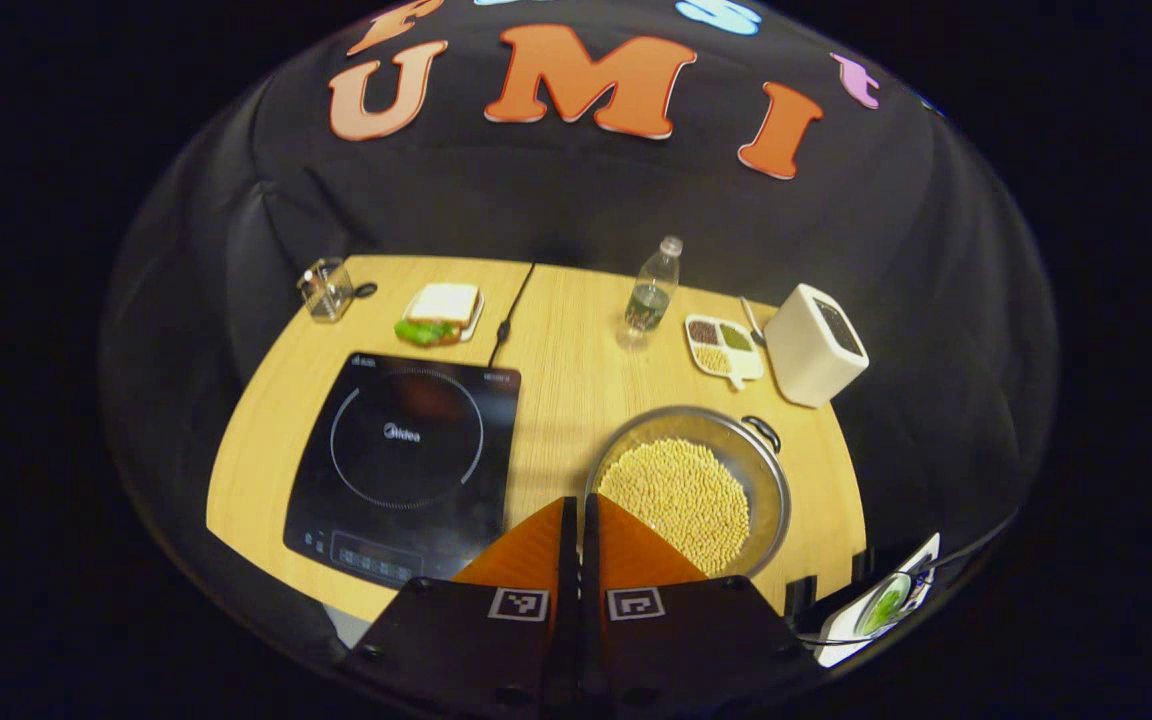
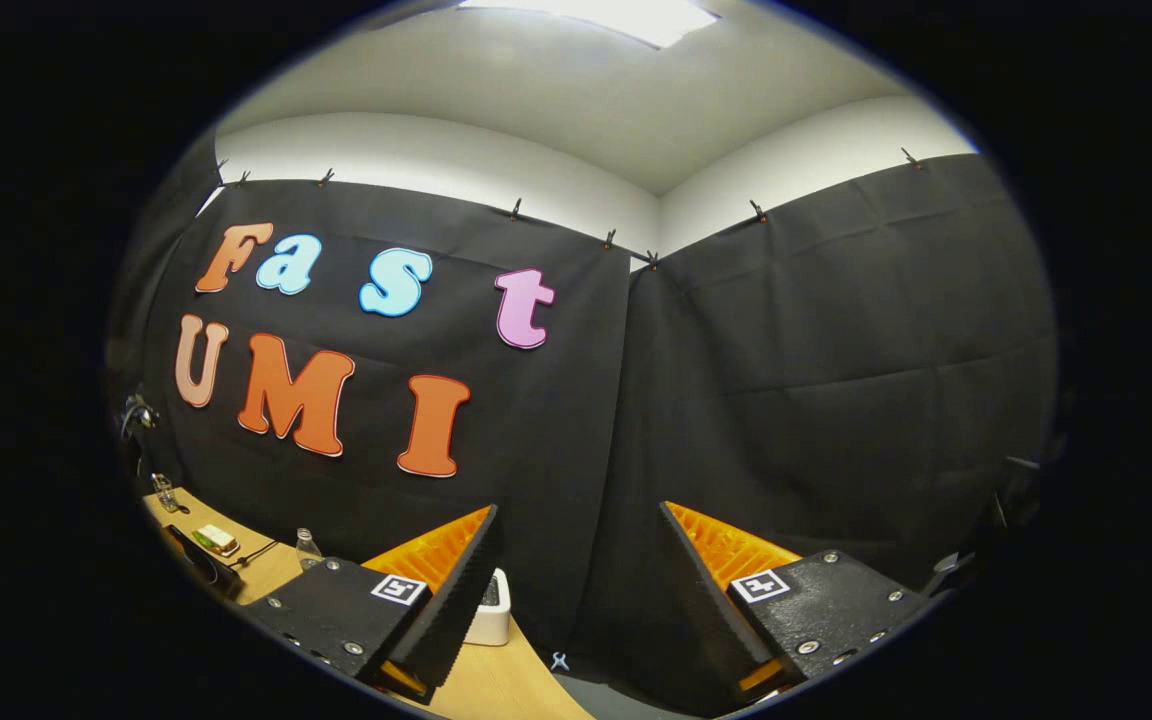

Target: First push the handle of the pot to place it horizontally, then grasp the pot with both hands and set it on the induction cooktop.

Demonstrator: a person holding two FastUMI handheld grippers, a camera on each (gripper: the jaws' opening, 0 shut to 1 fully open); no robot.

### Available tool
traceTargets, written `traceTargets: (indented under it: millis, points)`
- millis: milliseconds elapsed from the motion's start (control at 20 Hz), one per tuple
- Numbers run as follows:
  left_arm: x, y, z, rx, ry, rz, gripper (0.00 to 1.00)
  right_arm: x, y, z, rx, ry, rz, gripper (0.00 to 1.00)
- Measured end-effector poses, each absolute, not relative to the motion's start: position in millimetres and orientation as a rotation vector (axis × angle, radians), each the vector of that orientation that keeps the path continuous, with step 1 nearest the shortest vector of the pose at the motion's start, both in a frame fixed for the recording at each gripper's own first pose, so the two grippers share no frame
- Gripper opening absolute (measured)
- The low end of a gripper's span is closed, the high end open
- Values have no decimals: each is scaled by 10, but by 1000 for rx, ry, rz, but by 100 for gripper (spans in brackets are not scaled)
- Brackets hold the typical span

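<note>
In the left gripper view a steel pot full of pale beans sits on the wooden table, right of centre, with a dark handle at its far right rim. The black induction cooktop lies to its left. My left gripper is shut with nothing held, its tips hovering over the pot's near left rim. In the right gripper view my right gripper is open and aimed up at the cloth wall, with only a strip of table below it.
Along the table's far side stand a glass jar, a sandwich on a plate, a water bottle, a divided dish of grains and a white box. A cable runs back from the cooktop. Another gripper body sits at the lower right.
</note>
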State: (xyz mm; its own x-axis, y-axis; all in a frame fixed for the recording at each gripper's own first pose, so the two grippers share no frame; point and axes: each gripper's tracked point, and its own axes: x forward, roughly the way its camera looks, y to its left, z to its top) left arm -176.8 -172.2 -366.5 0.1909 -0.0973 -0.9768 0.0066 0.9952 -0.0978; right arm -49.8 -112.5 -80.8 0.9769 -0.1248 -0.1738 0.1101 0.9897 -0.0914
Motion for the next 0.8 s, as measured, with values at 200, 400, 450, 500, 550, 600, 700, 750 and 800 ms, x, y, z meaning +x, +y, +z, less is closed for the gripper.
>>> traceTargets:
  millis: [200,400,450,500,550,600,700,750,800]
  points:
    - [-2225,-1963,-3744,-204,1561,-23,8,-493,-1262,-932,-73,193,-98,95]
    - [-2546,-2175,-3816,-305,1681,33,8,-447,-1390,-1077,-48,223,-76,95]
    - [-2616,-2210,-3833,-321,1706,46,8,-434,-1408,-1103,-42,227,-65,95]
    - [-2689,-2234,-3861,-335,1728,64,8,-426,-1434,-1130,-37,230,-61,95]
    - [-2766,-2262,-3914,-345,1749,78,8,-420,-1453,-1159,-32,232,-58,95]
    - [-2828,-2273,-3962,-350,1771,93,8,-412,-1480,-1182,-25,235,-58,95]
    - [-2939,-2261,-4036,-348,1810,125,7,-416,-1509,-1218,-14,248,-62,95]
    - [-2985,-2237,-4066,-337,1825,139,8,-420,-1508,-1222,-11,253,-59,95]
    - [-3005,-2233,-4101,-332,1832,149,8,-430,-1509,-1216,-11,254,-55,95]
